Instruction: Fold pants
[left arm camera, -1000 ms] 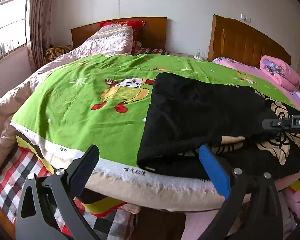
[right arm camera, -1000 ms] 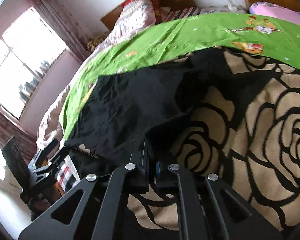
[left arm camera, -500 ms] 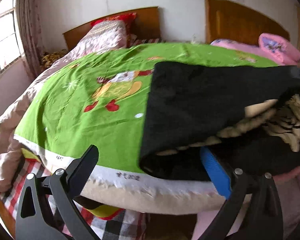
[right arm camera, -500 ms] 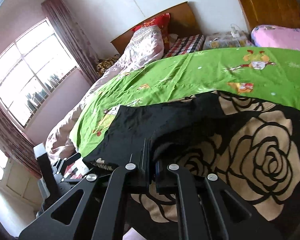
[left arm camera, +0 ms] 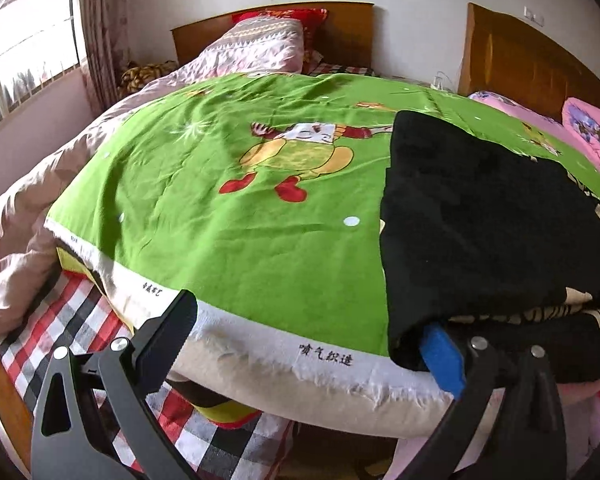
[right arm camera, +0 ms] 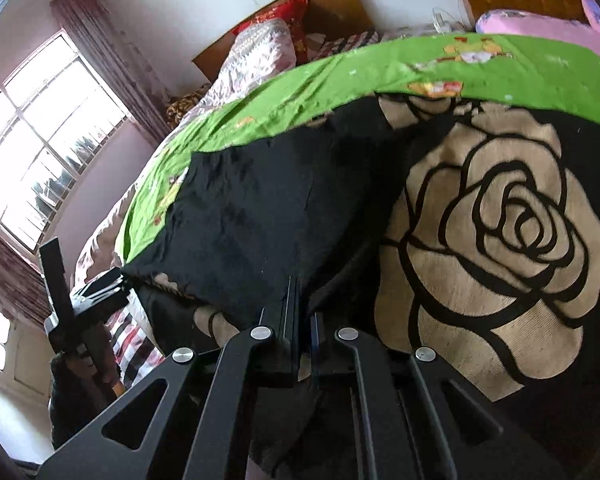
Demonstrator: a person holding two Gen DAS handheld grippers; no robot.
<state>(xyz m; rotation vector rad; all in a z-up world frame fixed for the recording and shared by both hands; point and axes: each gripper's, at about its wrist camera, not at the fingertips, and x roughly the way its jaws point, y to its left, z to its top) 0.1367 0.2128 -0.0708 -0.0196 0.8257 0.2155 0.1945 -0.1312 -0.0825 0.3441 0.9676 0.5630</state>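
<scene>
Pants of black fabric with a large beige rose print (right arm camera: pixel 488 216) lie along the near edge of the bed, on the green cartoon-printed quilt (left arm camera: pixel 240 216). We see them folded over: the plain black inner side (left arm camera: pixel 488 216) faces up at 3 o'clock in the left wrist view, with the rose print peeking out beneath at 4 o'clock.

Our right gripper (right arm camera: pixel 304 320) sits at 6 o'clock in its own view, fingers pressed together on a fold of the black cloth, which runs up from between them. Half a second ago this view looked higher across the room; now it tilts down closer to the cloth, and the rose fills the 3 o'clock side.

Our left gripper (left arm camera: pixel 312 332) has its fingers wide apart, the black one (left arm camera: pixel 168 328) at 7 o'clock over the quilt's white hem, the blue-padded one (left arm camera: pixel 440 356) at 5 o'clock tucked against the lower edge of the pants. Nothing is pinched between them. Compared with a second ago, the blue pad sits closer under the black fabric's corner, and the raised edge seen half a second ago has settled flat.

Beyond, at 12 o'clock, a pink patterned duvet (left arm camera: pixel 256 48) rests against a wooden headboard (left arm camera: pixel 340 28).
</scene>
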